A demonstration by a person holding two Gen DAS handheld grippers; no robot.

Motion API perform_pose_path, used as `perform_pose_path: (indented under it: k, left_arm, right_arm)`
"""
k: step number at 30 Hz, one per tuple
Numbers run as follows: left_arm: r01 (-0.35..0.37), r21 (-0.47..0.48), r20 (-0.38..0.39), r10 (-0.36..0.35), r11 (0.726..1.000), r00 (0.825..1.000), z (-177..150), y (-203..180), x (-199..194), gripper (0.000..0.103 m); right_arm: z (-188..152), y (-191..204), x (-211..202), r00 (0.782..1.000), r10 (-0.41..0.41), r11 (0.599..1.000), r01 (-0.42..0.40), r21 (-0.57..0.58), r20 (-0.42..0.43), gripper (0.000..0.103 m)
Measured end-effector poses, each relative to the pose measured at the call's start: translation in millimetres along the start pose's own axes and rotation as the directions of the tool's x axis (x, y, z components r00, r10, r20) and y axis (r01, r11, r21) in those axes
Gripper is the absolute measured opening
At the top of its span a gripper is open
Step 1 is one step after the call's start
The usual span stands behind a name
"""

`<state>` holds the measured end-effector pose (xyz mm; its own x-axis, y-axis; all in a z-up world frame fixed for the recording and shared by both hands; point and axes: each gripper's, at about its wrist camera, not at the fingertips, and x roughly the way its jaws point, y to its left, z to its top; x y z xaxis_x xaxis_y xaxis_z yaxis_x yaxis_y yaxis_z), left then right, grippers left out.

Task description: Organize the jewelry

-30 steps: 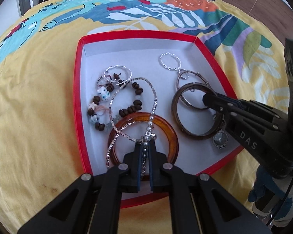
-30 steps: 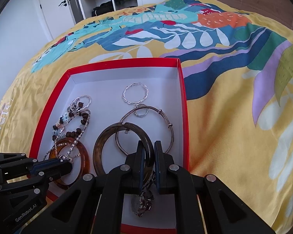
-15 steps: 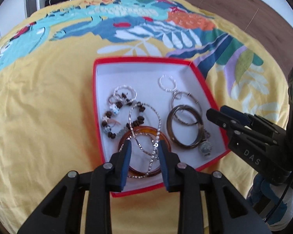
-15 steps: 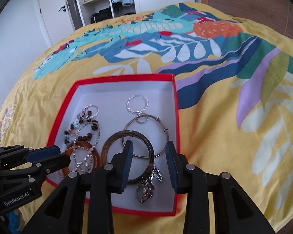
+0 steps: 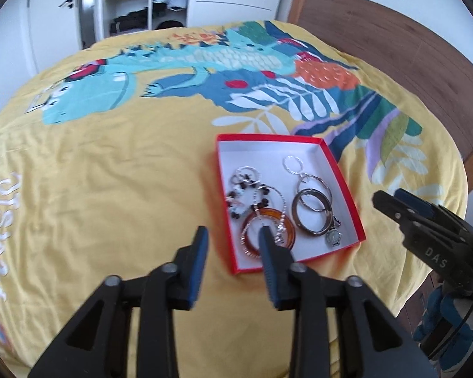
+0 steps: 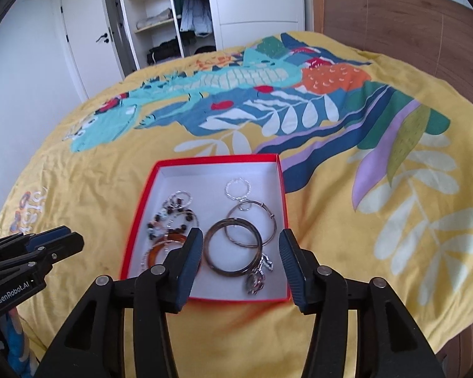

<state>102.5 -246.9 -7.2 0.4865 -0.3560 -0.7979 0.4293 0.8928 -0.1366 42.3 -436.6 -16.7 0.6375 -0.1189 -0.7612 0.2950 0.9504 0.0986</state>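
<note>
A red box point(image 5: 347, 186) with a white inside lies on the bed; it also shows in the right wrist view point(image 6: 282, 195). In it lie an amber bangle point(image 5: 288, 225), a dark bangle point(image 6: 216, 263), a thin silver hoop point(image 6: 269, 217), a twisted silver ring point(image 6: 238, 189), beaded bracelets point(image 6: 170, 220) and a small watch point(image 5: 333, 237). My left gripper point(image 5: 233, 236) is open and empty, above the box's near left corner. My right gripper point(image 6: 241, 245) is open and empty, above the box's near edge.
The box rests on a yellow bedspread point(image 6: 347, 252) with a blue and teal print. A wooden headboard point(image 5: 394, 47) stands at the right. A white wardrobe with open shelves point(image 6: 160, 19) and a door point(image 6: 85, 41) stand beyond the bed.
Both grippers let go of the jewelry, opened wide and pulled back and up from the box. The chain and the dark bangle with the watch now lie in the box.
</note>
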Motion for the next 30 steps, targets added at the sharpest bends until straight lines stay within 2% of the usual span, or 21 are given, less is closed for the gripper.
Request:
perform_pose_path:
  k: [12, 21, 30]
  left_arm:
    - [-0.122, -0.04, 0.089, 0.125, 0.992, 0.988, -33, 33, -75, 0.042]
    - [-0.2, -0.086, 0.144, 0.211, 0.976, 0.967, -58, 56, -115, 0.043]
    - [-0.279, -0.122, 0.179, 0.298, 0.952, 0.938, -73, 74, -140, 0.043]
  right_arm:
    - [-15, 35, -56, 0.997, 0.033, 0.999, -0.032, -0.014, 0.063, 0.058]
    - [-35, 79, -80, 0.994, 0.072, 0.994, -0.065, -0.087, 0.079, 0.07]
    - [-53, 125, -90, 0.991, 0.111, 0.982, -0.098, -0.16, 0.076, 0.073]
